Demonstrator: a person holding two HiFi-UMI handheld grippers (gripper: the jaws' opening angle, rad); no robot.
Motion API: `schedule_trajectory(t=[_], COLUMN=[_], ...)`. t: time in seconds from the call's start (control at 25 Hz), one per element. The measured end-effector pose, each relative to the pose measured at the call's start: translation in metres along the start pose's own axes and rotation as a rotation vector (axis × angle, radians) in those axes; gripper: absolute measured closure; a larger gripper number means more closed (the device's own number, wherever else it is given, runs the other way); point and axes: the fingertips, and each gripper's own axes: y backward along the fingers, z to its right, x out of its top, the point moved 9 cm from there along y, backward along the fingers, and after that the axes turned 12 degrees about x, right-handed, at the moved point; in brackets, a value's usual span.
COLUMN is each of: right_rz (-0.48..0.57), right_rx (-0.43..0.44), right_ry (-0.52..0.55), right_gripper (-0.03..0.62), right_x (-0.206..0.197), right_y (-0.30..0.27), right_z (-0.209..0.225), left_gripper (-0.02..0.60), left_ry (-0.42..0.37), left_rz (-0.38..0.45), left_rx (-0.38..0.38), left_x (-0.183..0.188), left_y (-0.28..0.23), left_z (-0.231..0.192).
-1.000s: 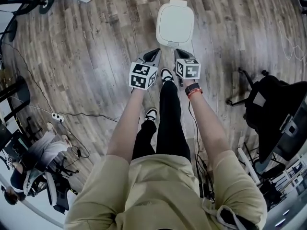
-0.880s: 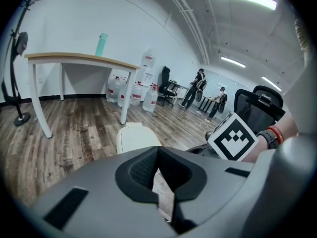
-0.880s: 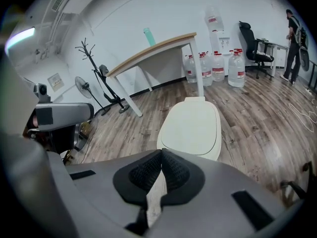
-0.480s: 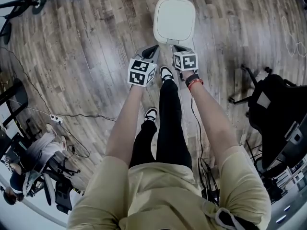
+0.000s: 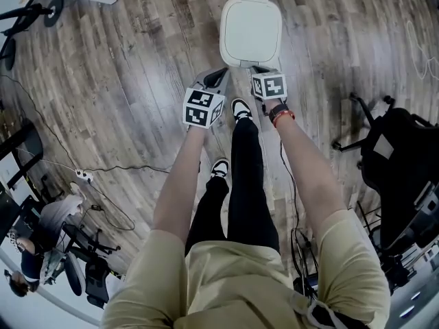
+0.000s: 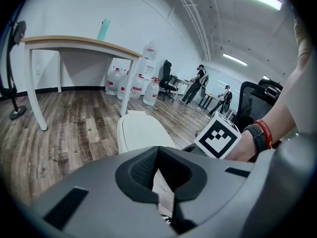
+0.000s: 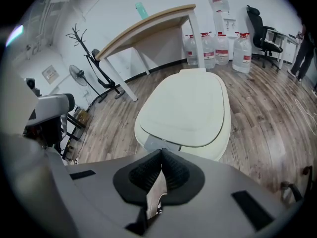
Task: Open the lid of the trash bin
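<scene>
The white trash bin [image 5: 251, 29] stands on the wood floor straight ahead, its rounded lid [image 7: 185, 105] down and closed. A grey push tab [image 7: 159, 144] shows at the lid's front edge. My left gripper [image 5: 221, 74] hangs just short of the bin's front left corner, shut and holding nothing. My right gripper [image 5: 256, 68] is at the bin's front edge, also shut and empty, with the lid right beyond its tips [image 7: 161, 151]. In the left gripper view the lid [image 6: 141, 133] lies ahead of the shut jaws [image 6: 158, 148], and the right gripper's marker cube [image 6: 218, 136] is beside it.
My feet [image 5: 239, 108] stand just behind the bin. A black office chair [image 5: 394, 156] is at the right, a power strip with a cable [image 5: 84, 175] on the floor at the left. A wooden-topped table [image 7: 148, 21] and water bottles [image 7: 218, 46] stand behind the bin.
Both grippers have moved a little forward, nearer the bin's front edge, and the bin looks slightly closer. Lid still closed; both jaws stay shut.
</scene>
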Motion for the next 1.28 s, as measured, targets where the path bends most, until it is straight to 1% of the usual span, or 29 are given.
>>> schedule_trajectory(t=[0.28,0.68,0.84,0.96,1.12,1.28], right_rz=[-0.009,-0.007,-0.018,-0.034,-0.064,-0.098], right_rx=[0.021,0.003,0.005,0.004,0.023,0.020], right_ry=[0.019,0.004,0.022,0.023,0.023,0.062], right_gripper=[0.594,0.585,0.583,0.583,0.583,0.583], right_x=[-0.003,-0.006,-0.006,-0.006,-0.003,-0.001], right_y=[-0.007,-0.010,-0.012,-0.012,-0.016,-0.018], right_z=[0.006,0.008,0.012,0.013,0.013,0.010], left_gripper=[0.560,0.560,0.560,0.560,0.560,0.560], left_ry=[0.011,-0.011,0.004,0.008,0.017,0.028], left_rz=[-0.016,-0.059,-0.066,-0.074,-0.083,-0.087], left_rx=[-0.001,-0.004,0.002,-0.007,0.012,0.025], left_x=[-0.008,-0.017,-0.018,-0.020,-0.023,-0.024], left_y=[-0.013,-0.013,-0.016,-0.017,-0.013,-0.009], left_z=[0.001,-0.001,-0.003,-0.004,-0.013,-0.021])
